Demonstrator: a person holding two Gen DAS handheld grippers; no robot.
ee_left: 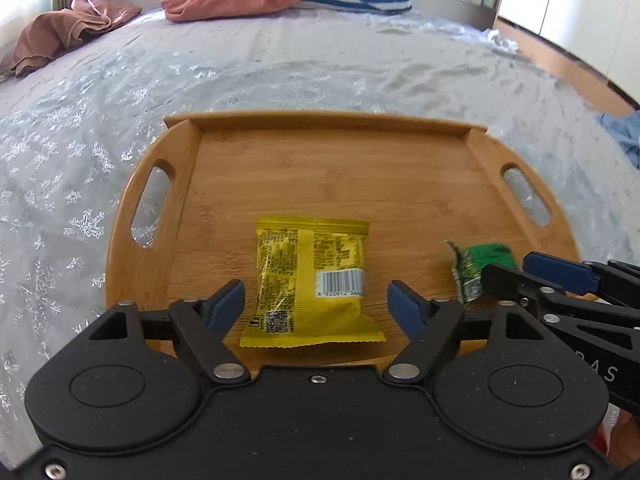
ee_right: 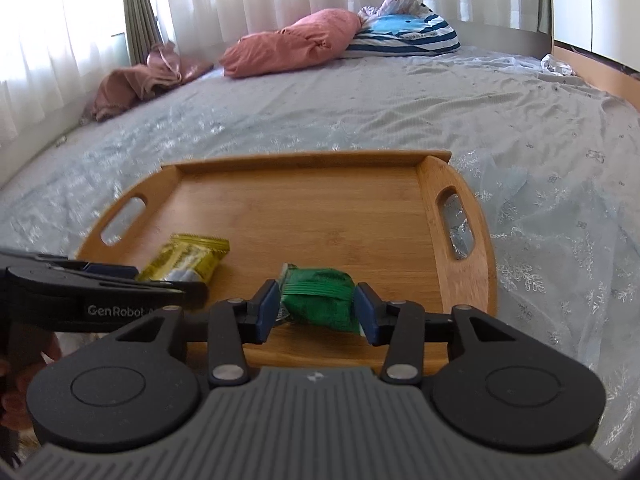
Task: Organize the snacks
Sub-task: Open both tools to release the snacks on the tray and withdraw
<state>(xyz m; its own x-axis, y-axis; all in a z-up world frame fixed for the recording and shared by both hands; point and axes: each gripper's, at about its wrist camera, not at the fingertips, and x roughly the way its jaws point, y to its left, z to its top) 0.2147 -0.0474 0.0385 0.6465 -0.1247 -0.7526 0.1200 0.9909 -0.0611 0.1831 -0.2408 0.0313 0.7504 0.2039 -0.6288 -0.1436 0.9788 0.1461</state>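
Note:
A wooden tray (ee_left: 328, 168) with two handle slots lies on the bed; it also shows in the right wrist view (ee_right: 320, 208). A yellow snack packet (ee_left: 310, 284) lies flat on the tray between the fingers of my open left gripper (ee_left: 316, 308), which does not touch it. The packet also shows in the right wrist view (ee_right: 186, 258). My right gripper (ee_right: 316, 308) is shut on a green snack packet (ee_right: 320, 296) just above the tray's near right part. In the left wrist view the green packet (ee_left: 478, 268) and the right gripper (ee_left: 532, 276) show at the right.
The bed has a pale blue snowflake-patterned cover (ee_left: 80, 184). A pink pillow (ee_right: 292, 42), a striped blue pillow (ee_right: 404, 32) and a brown cloth (ee_right: 136, 80) lie at the far end by the curtains. A wooden bed frame (ee_right: 600, 76) runs along the right.

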